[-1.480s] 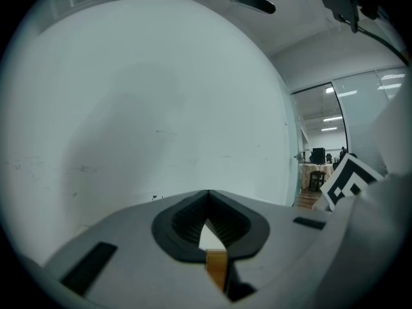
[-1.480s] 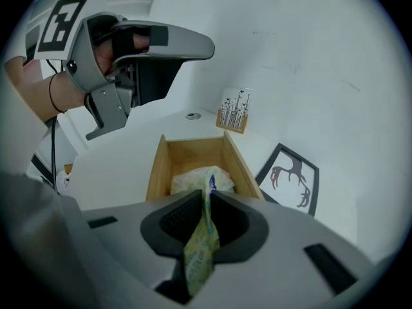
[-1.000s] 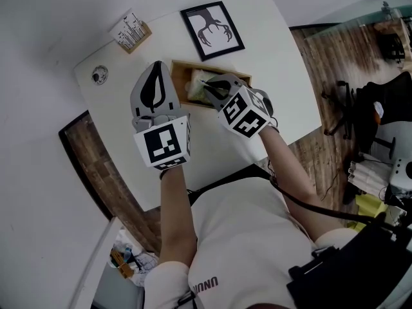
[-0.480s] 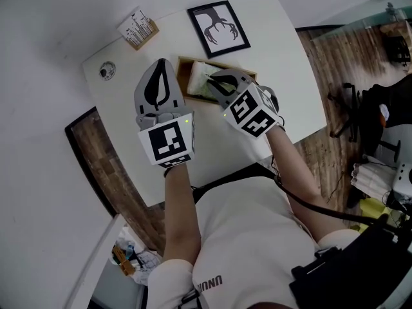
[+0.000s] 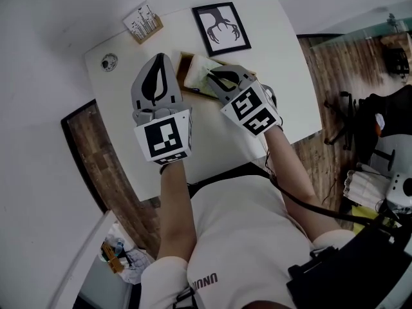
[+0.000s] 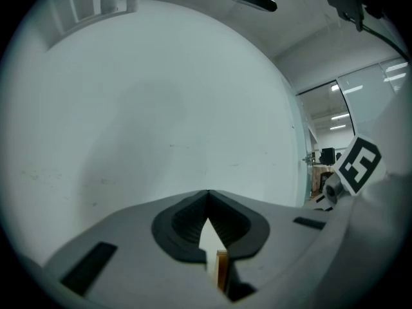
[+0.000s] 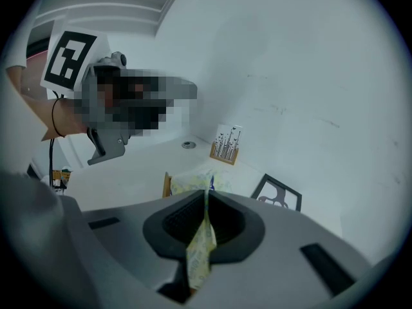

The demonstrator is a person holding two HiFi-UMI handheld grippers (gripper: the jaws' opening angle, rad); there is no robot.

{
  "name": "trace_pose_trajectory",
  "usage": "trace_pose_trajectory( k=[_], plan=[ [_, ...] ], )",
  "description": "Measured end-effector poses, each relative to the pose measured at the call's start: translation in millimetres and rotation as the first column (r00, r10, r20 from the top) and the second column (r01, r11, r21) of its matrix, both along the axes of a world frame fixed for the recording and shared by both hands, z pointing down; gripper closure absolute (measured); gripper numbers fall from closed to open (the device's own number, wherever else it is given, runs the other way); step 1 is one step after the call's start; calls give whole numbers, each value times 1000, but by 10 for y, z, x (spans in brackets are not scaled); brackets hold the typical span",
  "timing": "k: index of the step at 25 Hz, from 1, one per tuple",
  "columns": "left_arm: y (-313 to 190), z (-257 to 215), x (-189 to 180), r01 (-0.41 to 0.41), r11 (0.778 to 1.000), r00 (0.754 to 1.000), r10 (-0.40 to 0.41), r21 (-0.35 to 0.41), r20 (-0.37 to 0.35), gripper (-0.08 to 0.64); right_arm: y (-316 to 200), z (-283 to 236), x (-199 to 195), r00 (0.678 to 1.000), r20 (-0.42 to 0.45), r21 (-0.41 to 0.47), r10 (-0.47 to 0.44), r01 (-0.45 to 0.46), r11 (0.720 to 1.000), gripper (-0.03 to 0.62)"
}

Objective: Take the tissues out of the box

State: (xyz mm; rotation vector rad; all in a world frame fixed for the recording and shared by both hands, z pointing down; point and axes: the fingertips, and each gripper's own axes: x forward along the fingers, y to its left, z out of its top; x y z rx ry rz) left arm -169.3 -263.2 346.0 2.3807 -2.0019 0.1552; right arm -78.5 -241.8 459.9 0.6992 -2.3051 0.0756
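The right gripper (image 7: 206,193) is pinching a tissue (image 7: 201,250) over the box (image 5: 183,67). The left gripper (image 6: 208,193) is hovering clenched, empty, beside its left edge over bare table (image 5: 215,140).

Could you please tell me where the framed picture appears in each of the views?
Head view: framed picture, top centre.
Left gripper view: not in it.
Right gripper view: right of centre, low.
Shared landmark: the card stand, left of it in both.

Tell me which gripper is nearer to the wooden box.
Right. The right gripper hangs over the wooden box, shut on a tissue; the left gripper is beside the box.
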Motion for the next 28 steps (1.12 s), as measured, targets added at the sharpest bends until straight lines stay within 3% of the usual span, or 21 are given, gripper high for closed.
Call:
trace_pose_trajectory(
  k=[13, 28],
  plan=[
    [85, -108, -35, 17, 999, 1000, -17, 32, 9, 548, 7, -138, -33, 998, 63, 20, 6, -7, 1000, 560],
    [207, -241, 7, 37, 998, 999, -39, 55, 24, 548, -77, -555, 10, 980, 190, 91, 63, -82, 992, 561]
  ],
)
